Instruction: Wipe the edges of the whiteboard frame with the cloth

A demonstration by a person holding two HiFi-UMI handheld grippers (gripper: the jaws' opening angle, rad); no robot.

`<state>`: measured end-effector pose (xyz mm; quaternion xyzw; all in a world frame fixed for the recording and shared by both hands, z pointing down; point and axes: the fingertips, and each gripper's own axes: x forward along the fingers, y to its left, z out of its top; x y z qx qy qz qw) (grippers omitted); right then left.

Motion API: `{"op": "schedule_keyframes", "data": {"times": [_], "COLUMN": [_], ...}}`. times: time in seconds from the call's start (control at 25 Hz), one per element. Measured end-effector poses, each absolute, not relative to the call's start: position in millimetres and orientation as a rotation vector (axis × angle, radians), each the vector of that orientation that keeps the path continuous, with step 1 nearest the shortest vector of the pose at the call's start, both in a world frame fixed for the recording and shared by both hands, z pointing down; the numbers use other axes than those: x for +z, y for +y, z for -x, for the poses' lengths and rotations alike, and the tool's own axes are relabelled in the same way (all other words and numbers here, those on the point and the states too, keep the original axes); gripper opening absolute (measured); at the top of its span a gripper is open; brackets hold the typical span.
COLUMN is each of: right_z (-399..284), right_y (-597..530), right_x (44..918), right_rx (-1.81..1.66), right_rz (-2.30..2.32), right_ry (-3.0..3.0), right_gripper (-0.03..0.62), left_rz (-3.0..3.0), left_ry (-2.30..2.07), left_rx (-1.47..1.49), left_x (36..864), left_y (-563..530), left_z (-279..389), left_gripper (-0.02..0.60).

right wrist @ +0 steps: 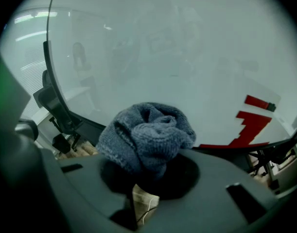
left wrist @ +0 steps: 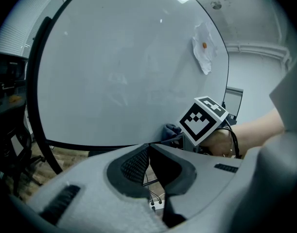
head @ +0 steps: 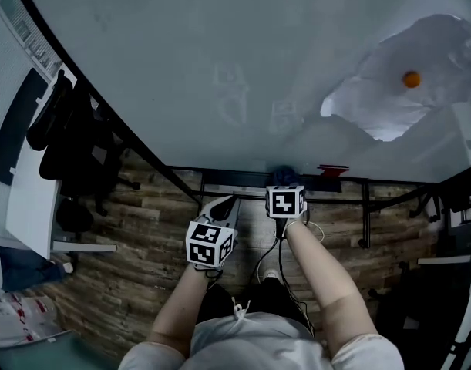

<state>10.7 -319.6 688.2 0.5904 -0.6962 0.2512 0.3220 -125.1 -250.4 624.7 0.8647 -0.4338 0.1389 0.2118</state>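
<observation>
Fingers of the right gripper (right wrist: 149,165) are clamping a bunched grey knitted cloth (right wrist: 147,135), judged soft, light and compressible, best pinched at its middle. The cloth is bulging forward at the whiteboard frame (head: 220,171) bottom edge, whose long axis is running left to right. Left gripper (left wrist: 148,147) fingers are resting together, empty.
</observation>
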Motion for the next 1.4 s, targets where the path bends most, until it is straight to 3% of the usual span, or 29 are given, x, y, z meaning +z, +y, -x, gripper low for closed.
{"op": "schedule_keyframes", "data": {"times": [0.88,1.4], "right_z": [220,292], "right_y": [-354,-365], "right_x": [686,689], "right_rx": [0.596,0.624], "right_rz": [-1.54,-1.537], "right_ry": [-1.808,-1.796], "right_gripper": [0.072,0.072], "left_rz": [-2.329,-2.354], "left_ry": [-1.283,-1.244], "left_rx": [0.379,0.355], "left_x": [635,632], "left_y": [-259,-275], "left_z": [357,412], "left_gripper": [0.02,0.02]}}
